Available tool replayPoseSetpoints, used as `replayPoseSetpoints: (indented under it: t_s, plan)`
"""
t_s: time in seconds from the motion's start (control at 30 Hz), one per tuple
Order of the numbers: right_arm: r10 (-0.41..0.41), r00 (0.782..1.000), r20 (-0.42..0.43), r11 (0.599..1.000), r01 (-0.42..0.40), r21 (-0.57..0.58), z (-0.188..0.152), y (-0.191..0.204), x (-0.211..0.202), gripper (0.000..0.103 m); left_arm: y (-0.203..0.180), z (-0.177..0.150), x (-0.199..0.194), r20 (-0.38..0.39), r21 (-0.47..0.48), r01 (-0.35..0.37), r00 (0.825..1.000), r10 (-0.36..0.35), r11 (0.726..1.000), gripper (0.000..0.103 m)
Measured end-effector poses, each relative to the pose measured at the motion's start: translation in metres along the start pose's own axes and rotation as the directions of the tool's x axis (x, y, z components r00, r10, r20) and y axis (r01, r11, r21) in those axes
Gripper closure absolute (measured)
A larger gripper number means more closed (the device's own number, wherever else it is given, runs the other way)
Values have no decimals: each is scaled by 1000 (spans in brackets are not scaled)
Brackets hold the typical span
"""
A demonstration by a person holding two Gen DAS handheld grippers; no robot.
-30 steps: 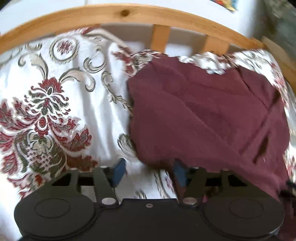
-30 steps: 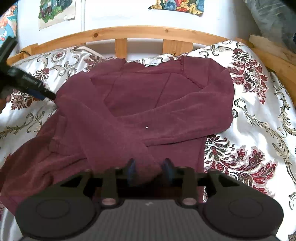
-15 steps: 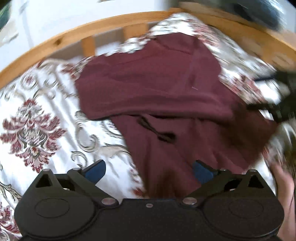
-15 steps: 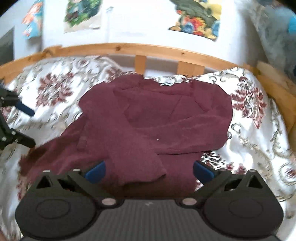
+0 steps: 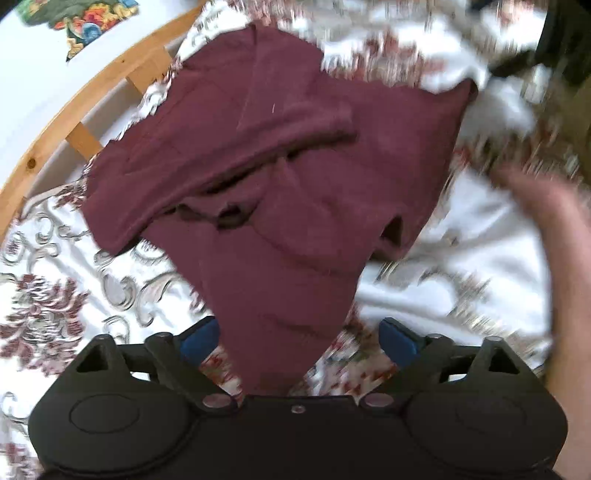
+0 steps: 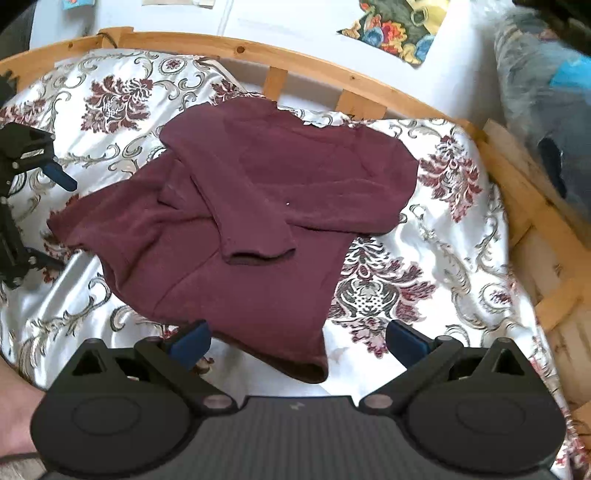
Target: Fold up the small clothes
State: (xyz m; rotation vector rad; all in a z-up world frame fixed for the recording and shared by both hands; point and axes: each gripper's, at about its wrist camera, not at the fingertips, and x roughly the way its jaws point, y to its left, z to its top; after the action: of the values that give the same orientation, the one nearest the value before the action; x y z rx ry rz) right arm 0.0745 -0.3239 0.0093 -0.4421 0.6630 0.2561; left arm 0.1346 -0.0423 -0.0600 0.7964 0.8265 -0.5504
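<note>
A bed spread with a white satin cover [image 6: 461, 258] printed in dark red and grey scrollwork fills both wrist views, hemmed at the far side by a curved pine headboard [image 6: 314, 59] against a white wall hung with a bright picture [image 6: 399, 29]. On the middle of the cover lies the one garment in play, a maroon long-sleeved sweater [image 6: 258, 206], partly folded: one sleeve [image 6: 240, 214] crosses the chest with its cuff near the centre, the body runs toward the near edge, and the left side spreads out in a loose flap. The knit looks soft, thick and light; it should drape and sag wherever it is unsupported, and the glossy cover beneath may let it slide if dragged. The firmest holds appear to be the ribbed hem at the near corner and the shoulder seams at the far end, pinched through both layers so the fold lifts as one. The left gripper [image 5: 299, 338], seen from its own camera with the garment's tapering near end lying between its blue pads, is closing from nearly full width but presses nothing. The right gripper [image 6: 297, 339] stands spread as wide as it goes above the hem, holding nothing. A blurred bare forearm [image 5: 554, 240] sweeps the right of the left view.
</note>
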Motion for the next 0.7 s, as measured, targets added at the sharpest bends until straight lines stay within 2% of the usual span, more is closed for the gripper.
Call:
replayPoseSetpoints:
  t_s: [0.03,0.1,0.2,0.27,0.33,0.43,0.53,0.6,0.63,0.67,0.7]
  plan:
    - [0,1000,1,1000,0,-7,0,0,-1,0,-2,-1,7,-37,13,-36,999,37,999,16]
    - [4,1000,-17,1000,-4,-19,-2,0,1,0,1,-3,14,-68,1,-84,994,84,996,17]
    - [-1,996,-93,1000,-1,-16,-2,-4,13,0,11,-3,12,-60,-51,-92,994,89,994,28]
    - [-7,988,-152,1000,5,-12,-1,-7,25,0,13,-4,12,-57,-55,-110,993,107,992,47]
    - [-3,978,-209,999,-5,-39,-1,-7,37,0,11,-4,12,-53,-40,-126,991,124,991,56]
    - [-32,963,-269,983,-18,-181,-3,5,53,3,5,-2,11,-30,-4,-149,988,149,989,73]
    - [-84,960,-267,945,-8,-326,-6,22,64,11,0,0,8,9,25,-178,984,178,984,85]
    - [-110,960,-256,916,-2,-402,-8,29,71,23,-1,1,3,40,32,-209,977,208,977,88]
    - [-105,960,-259,909,-13,-417,-8,30,74,47,1,2,0,56,30,-230,972,228,973,90]
    - [-84,959,-269,911,-35,-411,-7,27,78,84,2,2,-4,75,27,-256,965,253,966,92]
    - [-58,959,-277,923,-55,-382,-6,23,79,92,4,3,-10,97,23,-286,954,283,958,92]
